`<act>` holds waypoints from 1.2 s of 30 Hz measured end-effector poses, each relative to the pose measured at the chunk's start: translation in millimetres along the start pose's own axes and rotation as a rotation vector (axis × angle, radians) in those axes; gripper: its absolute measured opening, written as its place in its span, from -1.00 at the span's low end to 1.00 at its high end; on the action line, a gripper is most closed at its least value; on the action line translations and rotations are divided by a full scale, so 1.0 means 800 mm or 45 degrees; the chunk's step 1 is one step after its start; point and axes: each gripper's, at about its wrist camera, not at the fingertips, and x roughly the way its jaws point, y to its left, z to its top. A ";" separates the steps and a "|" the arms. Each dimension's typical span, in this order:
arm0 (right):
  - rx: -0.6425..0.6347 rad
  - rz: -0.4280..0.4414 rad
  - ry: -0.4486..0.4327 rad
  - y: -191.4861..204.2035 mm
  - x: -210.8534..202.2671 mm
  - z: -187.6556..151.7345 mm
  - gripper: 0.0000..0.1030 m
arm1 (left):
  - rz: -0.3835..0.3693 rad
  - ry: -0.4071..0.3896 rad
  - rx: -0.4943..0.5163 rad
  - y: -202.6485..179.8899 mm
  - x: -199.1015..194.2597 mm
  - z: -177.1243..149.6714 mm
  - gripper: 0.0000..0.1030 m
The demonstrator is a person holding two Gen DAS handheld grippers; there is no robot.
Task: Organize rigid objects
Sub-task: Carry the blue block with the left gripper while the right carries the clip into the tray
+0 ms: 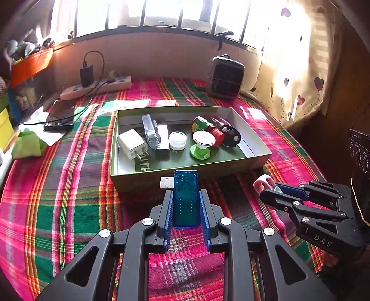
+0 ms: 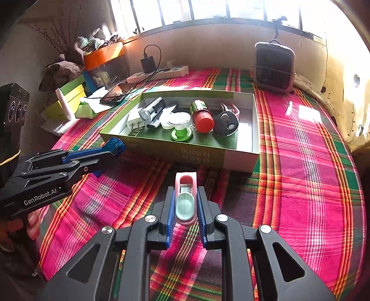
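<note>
My left fingers (image 1: pixel 186 203) are clamped on the blue USB stick (image 1: pixel 186 196), long axis pointing at the box (image 1: pixel 161 179) just beyond; my right fingers (image 2: pixel 185 203) pinch the pink clip (image 2: pixel 185 199), farther from its near wall.

Sun is pouring through a barred window (image 1: pixel 161 14) along the far wall, blowing out the glass. A cream curtain (image 1: pixel 298 69) with heart prints is hanging at the right, glowing. A plaid cloth (image 1: pixel 69 185) in pink, green and orange is covering the surface. A power strip (image 2: pixel 159 73) is lying under the sill, a small heater (image 2: pixel 274 67) standing nearby. Clutter and an orange box (image 2: pixel 103 55) are piling up at the left.
</note>
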 end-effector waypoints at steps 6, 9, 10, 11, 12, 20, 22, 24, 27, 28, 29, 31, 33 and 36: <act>0.002 -0.012 -0.034 -0.001 -0.008 0.011 -0.64 | -0.009 -0.035 -0.008 0.004 -0.007 0.018 -0.60; -0.002 -0.020 -0.050 -0.001 -0.011 0.018 -0.64 | -0.013 -0.048 -0.016 0.007 -0.008 0.026 -0.60; -0.002 -0.024 -0.054 -0.002 -0.011 0.021 -0.64 | -0.014 -0.050 -0.020 0.009 -0.008 0.029 -0.60; 0.000 -0.027 -0.059 -0.002 -0.012 0.023 -0.64 | -0.014 -0.049 -0.024 0.011 -0.007 0.031 -0.60; 0.003 -0.028 -0.064 -0.003 -0.012 0.026 -0.64 | -0.015 -0.048 -0.025 0.012 -0.005 0.033 -0.60; 0.038 -0.052 -0.085 -0.020 -0.006 0.048 -0.64 | -0.022 -0.048 -0.030 0.017 0.008 0.051 -0.60; 0.054 -0.061 -0.094 -0.026 -0.004 0.054 -0.64 | -0.025 -0.048 -0.030 0.018 0.012 0.055 -0.60; 0.079 -0.064 -0.100 -0.033 -0.002 0.060 -0.64 | -0.026 -0.043 -0.036 0.019 0.017 0.059 -0.60; 0.111 -0.077 -0.108 -0.044 0.003 0.070 -0.64 | -0.033 -0.035 -0.041 0.018 0.024 0.063 -0.60; 0.122 -0.079 -0.112 -0.047 0.004 0.073 -0.64 | -0.037 -0.034 -0.040 0.017 0.027 0.064 -0.60; 0.132 -0.080 -0.113 -0.051 0.007 0.076 -0.64 | -0.037 -0.032 -0.040 0.017 0.029 0.065 -0.60; 0.144 -0.089 -0.108 -0.056 0.012 0.081 -0.64 | -0.039 -0.027 -0.042 0.017 0.035 0.066 -0.60; 0.155 -0.098 -0.101 -0.060 0.018 0.085 -0.63 | -0.036 -0.017 -0.051 0.018 0.041 0.067 -0.60; 0.171 -0.100 -0.091 -0.065 0.027 0.088 -0.64 | -0.036 -0.010 -0.046 0.017 0.047 0.067 -0.60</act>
